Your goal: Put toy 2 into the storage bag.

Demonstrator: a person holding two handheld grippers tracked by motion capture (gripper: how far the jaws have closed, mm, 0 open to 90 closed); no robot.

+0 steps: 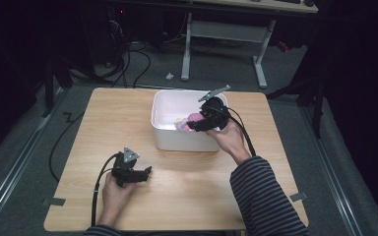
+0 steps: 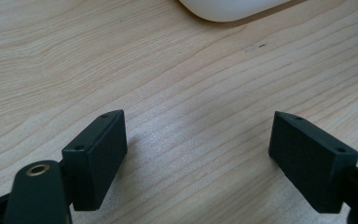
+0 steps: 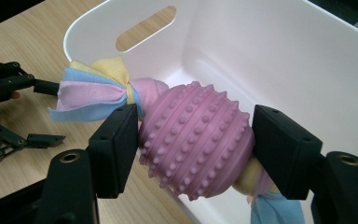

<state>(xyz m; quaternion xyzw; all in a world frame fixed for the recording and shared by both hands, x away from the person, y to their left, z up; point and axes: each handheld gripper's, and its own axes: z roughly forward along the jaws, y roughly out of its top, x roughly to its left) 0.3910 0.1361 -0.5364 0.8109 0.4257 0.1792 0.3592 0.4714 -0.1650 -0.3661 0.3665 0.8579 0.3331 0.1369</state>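
Observation:
A pink knobbly rubber ball toy [image 3: 191, 126] with pink, yellow and blue fleece tails [image 3: 91, 93] knotted at both ends is clamped across its middle by my right gripper [image 3: 198, 144]. Both black pads press on its sides. In the high view the toy [image 1: 193, 118] hangs over the right half of a white plastic bin [image 1: 160, 105], with my right gripper [image 1: 193, 125] reaching in from the right. My left gripper [image 1: 147, 172] rests low on the wooden table [image 1: 118, 123] in front of the bin. Its jaws [image 2: 198, 140] stand wide open over bare wood.
The bin [image 3: 270, 46] has a slot handle in its end wall and smooth white walls inside. Its rounded corner [image 2: 228, 9] lies just ahead of the left gripper. Beyond the table, cables and a white desk frame [image 1: 261, 64] stand on grey floor.

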